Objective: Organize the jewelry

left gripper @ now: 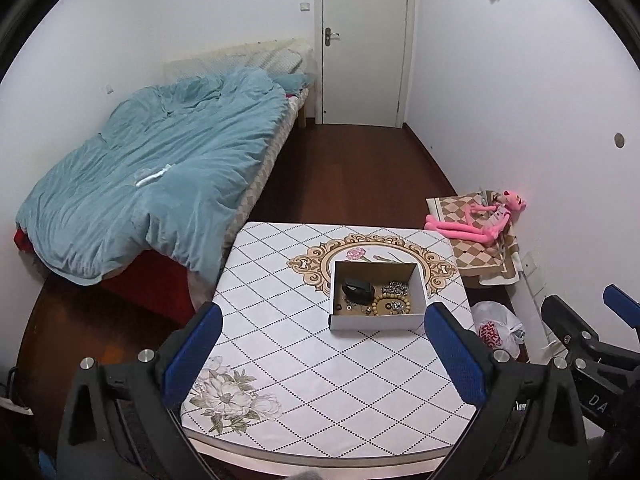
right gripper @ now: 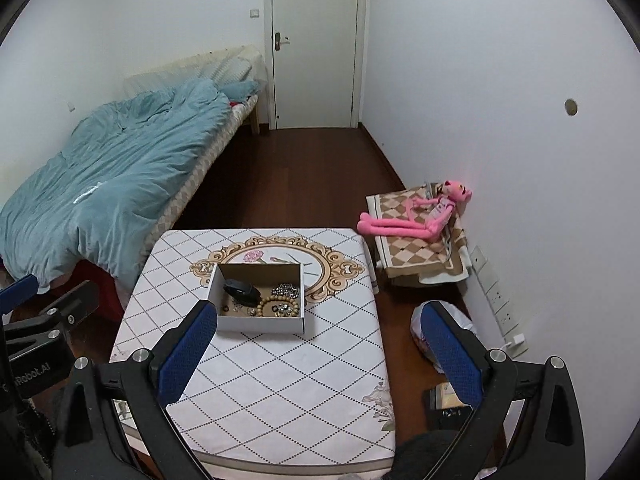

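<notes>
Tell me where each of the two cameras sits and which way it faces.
Left wrist: on the left gripper, above the table's near edge, facing the door; its blue fingers stand apart, right gripper at the right edge.
Right wrist: on the right gripper, further right, same heading; its own fingers stand apart, left gripper at the left edge.
Shared: the jewelry box, bed, pink plush toy.

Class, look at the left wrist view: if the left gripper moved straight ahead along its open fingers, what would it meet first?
Probably the cardboard box of jewelry on the table; the left gripper may be too high, since depth is unclear.
</notes>
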The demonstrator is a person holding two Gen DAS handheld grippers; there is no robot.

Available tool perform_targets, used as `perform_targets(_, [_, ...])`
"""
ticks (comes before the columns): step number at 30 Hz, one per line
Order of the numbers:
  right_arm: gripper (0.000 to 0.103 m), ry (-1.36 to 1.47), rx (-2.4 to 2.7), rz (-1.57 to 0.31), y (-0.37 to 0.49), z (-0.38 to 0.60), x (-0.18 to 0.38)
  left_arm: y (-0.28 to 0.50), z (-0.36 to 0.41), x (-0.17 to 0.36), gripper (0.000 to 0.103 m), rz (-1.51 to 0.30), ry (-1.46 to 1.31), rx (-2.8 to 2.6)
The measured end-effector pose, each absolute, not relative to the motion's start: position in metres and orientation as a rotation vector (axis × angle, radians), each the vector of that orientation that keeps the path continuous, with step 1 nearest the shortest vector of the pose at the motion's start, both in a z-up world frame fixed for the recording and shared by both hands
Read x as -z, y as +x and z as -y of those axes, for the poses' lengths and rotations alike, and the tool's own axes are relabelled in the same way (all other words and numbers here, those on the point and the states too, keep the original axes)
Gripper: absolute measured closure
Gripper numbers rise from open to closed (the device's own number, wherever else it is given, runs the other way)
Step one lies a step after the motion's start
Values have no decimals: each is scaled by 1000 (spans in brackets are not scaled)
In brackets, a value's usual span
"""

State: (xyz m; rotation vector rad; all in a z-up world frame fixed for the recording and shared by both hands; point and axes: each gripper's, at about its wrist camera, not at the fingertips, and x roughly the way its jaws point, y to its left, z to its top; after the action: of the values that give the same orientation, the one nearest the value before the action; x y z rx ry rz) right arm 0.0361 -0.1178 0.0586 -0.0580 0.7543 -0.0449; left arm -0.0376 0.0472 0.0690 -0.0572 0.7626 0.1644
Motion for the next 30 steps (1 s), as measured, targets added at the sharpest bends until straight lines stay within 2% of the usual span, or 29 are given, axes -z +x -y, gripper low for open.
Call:
perform_targets(11, [0, -48, 47, -766, 39, 120, -68, -29, -41, -73, 0, -794, -50, -170])
perform_targets(30, [0, -75, 47, -862, 109, 119, -42, 27, -44, -51, 0, -888, -46, -191])
